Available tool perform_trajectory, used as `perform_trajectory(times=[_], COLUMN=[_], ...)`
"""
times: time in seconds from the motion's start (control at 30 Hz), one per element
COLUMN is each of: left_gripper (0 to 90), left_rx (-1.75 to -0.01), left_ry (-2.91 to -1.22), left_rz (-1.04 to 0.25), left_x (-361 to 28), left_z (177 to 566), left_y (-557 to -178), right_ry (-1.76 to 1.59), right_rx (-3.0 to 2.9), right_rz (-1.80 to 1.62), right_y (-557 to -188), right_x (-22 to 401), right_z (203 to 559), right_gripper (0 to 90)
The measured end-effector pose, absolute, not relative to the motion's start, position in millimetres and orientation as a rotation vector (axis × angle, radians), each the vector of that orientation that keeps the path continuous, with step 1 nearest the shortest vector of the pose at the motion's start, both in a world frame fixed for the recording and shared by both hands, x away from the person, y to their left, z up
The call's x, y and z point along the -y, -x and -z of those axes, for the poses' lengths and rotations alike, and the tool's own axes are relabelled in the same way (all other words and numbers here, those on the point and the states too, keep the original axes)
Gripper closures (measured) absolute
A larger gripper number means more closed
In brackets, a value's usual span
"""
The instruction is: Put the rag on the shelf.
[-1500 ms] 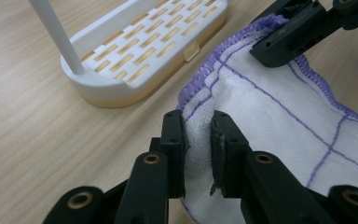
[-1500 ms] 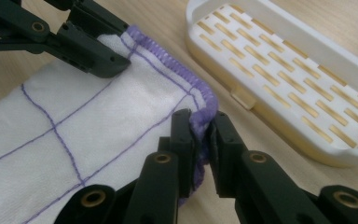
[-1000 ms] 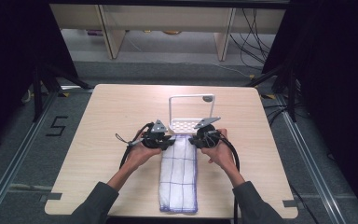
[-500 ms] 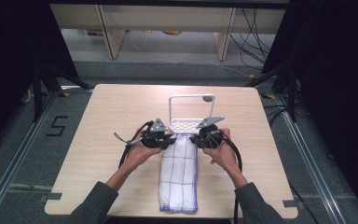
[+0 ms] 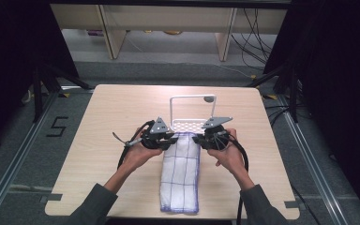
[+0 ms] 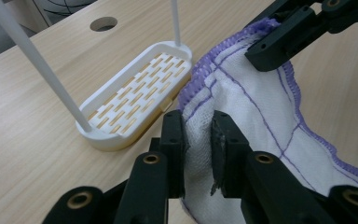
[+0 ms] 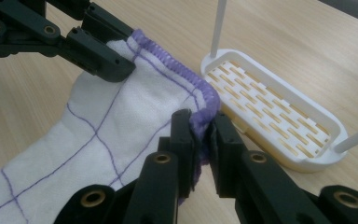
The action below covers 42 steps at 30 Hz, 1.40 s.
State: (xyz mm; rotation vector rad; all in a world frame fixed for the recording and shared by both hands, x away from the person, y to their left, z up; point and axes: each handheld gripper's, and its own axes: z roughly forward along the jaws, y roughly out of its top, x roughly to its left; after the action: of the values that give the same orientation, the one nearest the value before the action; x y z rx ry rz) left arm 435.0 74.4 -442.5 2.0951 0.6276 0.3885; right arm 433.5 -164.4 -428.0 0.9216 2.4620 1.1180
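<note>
Two grippers we hold at the far end of a folded white cloth with purple grid lines [image 5: 182, 173] on the table [image 5: 98, 140]. Left gripper [image 5: 168, 139] jaws pinch the cloth's far left corner; right gripper [image 5: 200, 139] jaws pinch the purple-stitched far right corner. That end is lifted between us, the rest lies flat toward the near edge. White slotted rack with a wire frame [image 5: 191, 124] sits just beyond.
</note>
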Motion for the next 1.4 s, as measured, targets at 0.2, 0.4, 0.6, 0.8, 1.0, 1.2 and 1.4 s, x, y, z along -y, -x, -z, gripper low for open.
perform_trajectory(times=[0.2,0.4,0.6,0.8,1.0,1.2,1.4], left_gripper=[76.0,76.0,76.0,76.0,76.0,76.3,76.4], left_rx=[-0.623,-0.601,-0.593,-0.568,-0.519,-0.518,-0.486], left_ry=[-2.074,-2.086,-2.07,-2.052,-2.035,-2.007,-1.979], left_rz=[-0.384,-0.394,-0.396,-0.397,-0.371,-0.388,-0.443], left_x=[-73.1,-73.9,-74.6,-73.8,-74.3,-76.2,-72.8], left_z=[437.1,433.1,426.1,414.4,398.0,367.4,324.7], left_y=[-431.4,-428.6,-425.1,-419.4,-408.8,-409.0,-412.5], right_ry=[-0.932,-0.897,-0.897,-0.879,-0.86,-0.797,-0.754], right_rx=[-2.467,-2.474,-2.462,-2.443,-2.42,-2.351,-2.296], right_rz=[-1.129,-1.134,-1.142,-1.156,-1.173,-1.208,-1.234], right_y=[-429.1,-427.1,-422.3,-417.4,-408.5,-401.3,-403.1], right_x=[168.2,168.6,169.5,172.0,175.8,181.9,185.8], right_z=[420.9,416.8,410.9,402.2,389.4,362.9,323.4], right_gripper=[81.8,81.8,81.8,81.8,81.8,82.1,82.3])
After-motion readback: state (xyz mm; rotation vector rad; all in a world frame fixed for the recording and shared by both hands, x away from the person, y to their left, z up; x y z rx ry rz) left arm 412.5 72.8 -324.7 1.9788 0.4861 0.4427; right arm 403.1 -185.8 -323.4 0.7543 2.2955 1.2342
